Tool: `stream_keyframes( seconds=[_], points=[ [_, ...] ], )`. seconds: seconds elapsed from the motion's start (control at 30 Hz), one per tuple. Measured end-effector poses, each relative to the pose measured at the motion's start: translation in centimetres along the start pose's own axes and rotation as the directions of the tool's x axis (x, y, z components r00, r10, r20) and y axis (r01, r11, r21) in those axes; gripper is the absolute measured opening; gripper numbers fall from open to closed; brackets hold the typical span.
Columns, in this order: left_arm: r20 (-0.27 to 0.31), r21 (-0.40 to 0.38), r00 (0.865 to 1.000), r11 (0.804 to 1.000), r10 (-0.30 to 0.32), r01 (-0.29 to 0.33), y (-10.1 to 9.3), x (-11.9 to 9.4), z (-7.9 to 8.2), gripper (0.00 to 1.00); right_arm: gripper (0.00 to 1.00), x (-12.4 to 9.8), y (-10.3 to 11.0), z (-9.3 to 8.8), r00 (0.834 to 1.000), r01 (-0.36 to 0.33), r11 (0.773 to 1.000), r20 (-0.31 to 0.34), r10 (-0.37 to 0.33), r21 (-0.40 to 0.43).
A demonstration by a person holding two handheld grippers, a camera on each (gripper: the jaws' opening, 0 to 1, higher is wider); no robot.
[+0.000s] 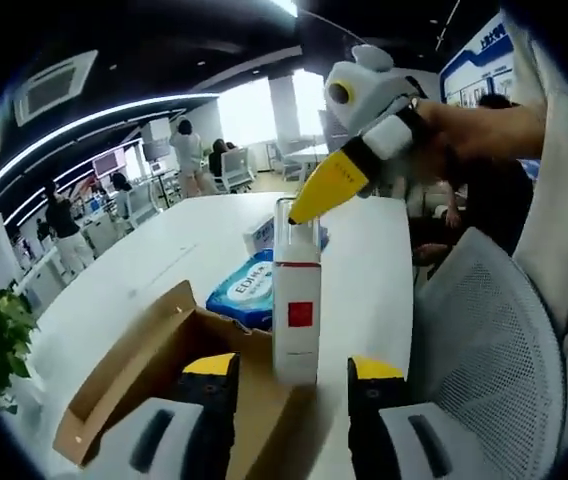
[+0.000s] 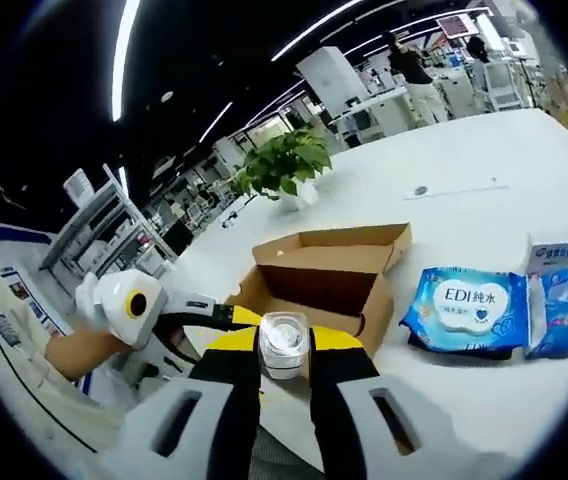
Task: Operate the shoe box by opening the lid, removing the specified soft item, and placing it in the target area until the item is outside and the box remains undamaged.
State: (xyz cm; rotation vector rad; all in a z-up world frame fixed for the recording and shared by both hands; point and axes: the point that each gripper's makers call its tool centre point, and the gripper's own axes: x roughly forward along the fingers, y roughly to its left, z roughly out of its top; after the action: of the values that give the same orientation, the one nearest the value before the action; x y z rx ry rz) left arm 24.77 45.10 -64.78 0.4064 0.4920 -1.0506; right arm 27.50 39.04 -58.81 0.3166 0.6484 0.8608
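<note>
Box (image 2: 329, 275): open, lid back, near the table's (image 1: 164, 240) edge.
Bottle (image 1: 296, 300): white, upright, just beside the box, between the left gripper's (image 1: 294, 385) spread jaws.
Right gripper (image 2: 285, 372): clamped on the bottle's cap.
Wipes (image 2: 467, 310): 2 blue packs beside the box.

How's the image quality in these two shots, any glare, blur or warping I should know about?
Left gripper view: the window behind is blown out white, the ceiling dark, and the table edges bow from fisheye. Right gripper view: ceiling light strips streak and curve, and the white table is bright. The bottle between the right tongs looks sharp.
</note>
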Motion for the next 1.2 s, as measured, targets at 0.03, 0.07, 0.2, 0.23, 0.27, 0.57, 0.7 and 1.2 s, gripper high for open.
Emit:
stream_keyframes(
  seconds=[0.03,0.07,0.2,0.23,0.27,0.57,0.7,1.2],
  points=[
    [-0.004,-0.021,1.0,1.0,0.002,-0.002,0.1,-0.2,-0.2,0.49,0.15,-0.1,-0.1,0.2,1.0,-0.003,1.0,-0.003,0.003,-0.013],
    [-0.007,-0.036,1.0,0.999,0.005,-0.006,0.2,-0.4,-0.4,0.51,0.15,-0.1,-0.2,0.3,1.0,-0.006,1.0,-0.007,0.006,-0.028],
    [0.002,-0.076,1.0,0.997,0.02,-0.019,0.9,-1.3,-1.0,0.54,0.15,-0.5,-0.6,1.3,1.0,-0.014,0.996,-0.016,0.013,-0.09],
    [0.006,-0.094,1.0,0.995,0.026,-0.025,1.2,-1.7,-1.1,0.55,0.15,-0.6,-0.9,1.5,1.0,-0.015,0.993,-0.022,0.013,-0.119],
    [0.01,-0.108,1.0,0.994,0.028,-0.027,1.3,-1.9,-1.1,0.57,0.15,-0.7,-1.0,1.7,1.0,-0.014,0.991,-0.024,0.011,-0.132],
    [0.022,-0.21,0.997,0.976,0.071,-0.065,3.0,-4.5,-2.2,0.64,0.15,-1.1,-2.2,3.8,0.997,-0.048,0.947,-0.08,0.023,-0.317],
    [0.025,-0.261,0.994,0.961,0.103,-0.093,3.7,-5.8,-2.7,0.68,0.15,-1.2,-2.9,5.1,0.995,-0.071,0.912,-0.095,0.036,-0.404],
    [-0.028,-0.344,0.97,0.908,0.243,-0.238,5.5,-9.9,-5.5,0.8,0.15,-0.1,-7.5,8.4,0.98,-0.145,0.709,-0.2,0.005,-0.691]
  ],
)
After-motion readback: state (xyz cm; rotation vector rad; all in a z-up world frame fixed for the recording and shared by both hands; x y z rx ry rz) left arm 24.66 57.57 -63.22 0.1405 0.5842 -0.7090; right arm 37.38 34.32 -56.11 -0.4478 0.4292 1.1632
